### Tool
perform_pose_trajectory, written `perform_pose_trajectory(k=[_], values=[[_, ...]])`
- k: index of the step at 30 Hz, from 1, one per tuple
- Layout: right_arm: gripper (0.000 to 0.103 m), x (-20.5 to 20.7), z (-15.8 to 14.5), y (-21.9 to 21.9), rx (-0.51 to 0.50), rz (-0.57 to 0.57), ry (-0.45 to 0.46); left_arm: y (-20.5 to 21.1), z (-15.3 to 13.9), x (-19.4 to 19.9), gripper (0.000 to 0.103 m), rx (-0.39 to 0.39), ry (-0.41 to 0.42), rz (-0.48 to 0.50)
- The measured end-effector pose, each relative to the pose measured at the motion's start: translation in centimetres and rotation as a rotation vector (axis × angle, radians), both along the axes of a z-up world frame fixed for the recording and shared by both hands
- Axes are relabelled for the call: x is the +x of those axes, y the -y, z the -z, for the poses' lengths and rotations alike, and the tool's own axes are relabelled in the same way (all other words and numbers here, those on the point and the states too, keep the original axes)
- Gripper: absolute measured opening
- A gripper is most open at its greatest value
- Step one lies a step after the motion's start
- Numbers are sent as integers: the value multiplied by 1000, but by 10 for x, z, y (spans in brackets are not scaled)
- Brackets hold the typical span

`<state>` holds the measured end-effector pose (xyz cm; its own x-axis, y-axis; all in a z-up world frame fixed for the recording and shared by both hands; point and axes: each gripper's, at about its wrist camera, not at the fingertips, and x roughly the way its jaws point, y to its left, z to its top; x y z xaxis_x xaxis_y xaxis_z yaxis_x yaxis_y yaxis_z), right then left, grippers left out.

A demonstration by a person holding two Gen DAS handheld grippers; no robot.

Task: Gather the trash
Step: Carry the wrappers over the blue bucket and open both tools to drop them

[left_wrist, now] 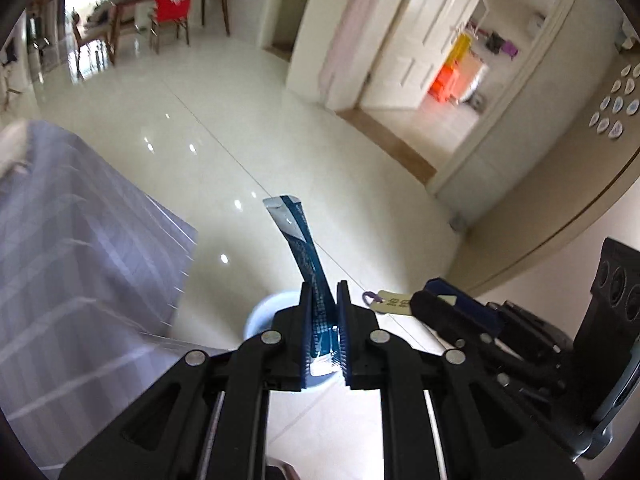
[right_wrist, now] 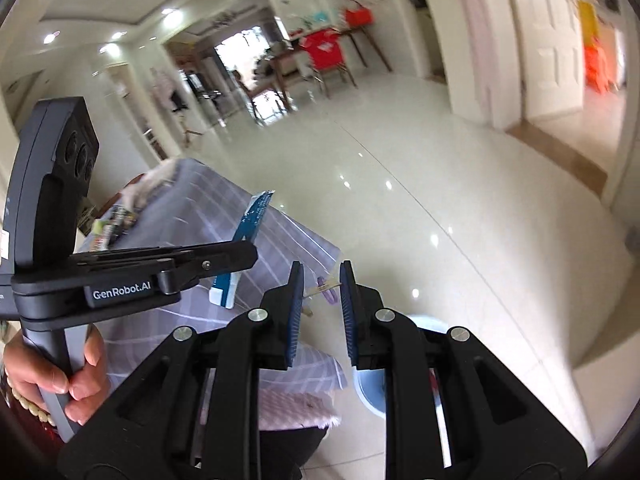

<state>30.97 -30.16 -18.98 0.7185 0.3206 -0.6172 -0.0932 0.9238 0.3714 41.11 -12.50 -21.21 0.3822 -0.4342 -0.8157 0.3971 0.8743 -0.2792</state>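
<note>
The left gripper (left_wrist: 324,292) is clamped on a blue sachet wrapper (left_wrist: 298,236) that juts toward the frame's centre above a pale blue bin (left_wrist: 260,316). At lower centre of its view, the right gripper (right_wrist: 321,276) pinches a small tag with purple loop (right_wrist: 326,290).

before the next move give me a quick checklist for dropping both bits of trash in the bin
1. Left gripper clamped on the blue wrapper: ok.
2. Right gripper holding the small tag with the purple loop: ok, though only its tip sits between the pads.
3. Pale blue bin in sight below the grippers: ok.
4. Bin opening unobstructed: cannot tell, the grippers hide most of it.
5. Wrapper clear of the striped cloth: ok.
6. Views sharp enough to aim: not ok, both are blurred.
</note>
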Motion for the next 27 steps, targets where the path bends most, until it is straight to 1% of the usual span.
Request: perform_pose_trajectory(k=[1,3,4,5,6,7,9,12,15,18,22,27], values=[[19,2,10,6,14,11,-14,9,13,3,12,10,-23,8],[19,8,30,16,40,32,-39,21,30,6,12,31,-49,14],[22,10,39,20,49,41,-46,26,39,7,12,43,-62,18],[39,15,51,24,59,50,-68,31,49,9,12,56,-78,21],[52,18,58,25,65,55,-88,35,58,11,12,69,-94,23],[59,21,70,29,71,75,-116,38,66,12,12,83,-104,21],[59,22,84,35,83,92,-144,40,78,13,12,96,-122,31],[59,21,90,42,92,110,-153,46,93,16,12,115,-146,45],[59,22,92,53,102,134,-158,58,105,18,12,125,-167,50],[61,16,88,58,90,162,-151,65,112,21,12,135,-179,59],[62,9,86,70,97,189,-141,72,117,21,12,142,-188,76],[63,0,80,77,89,222,-123,77,114,18,12,142,-185,91]])
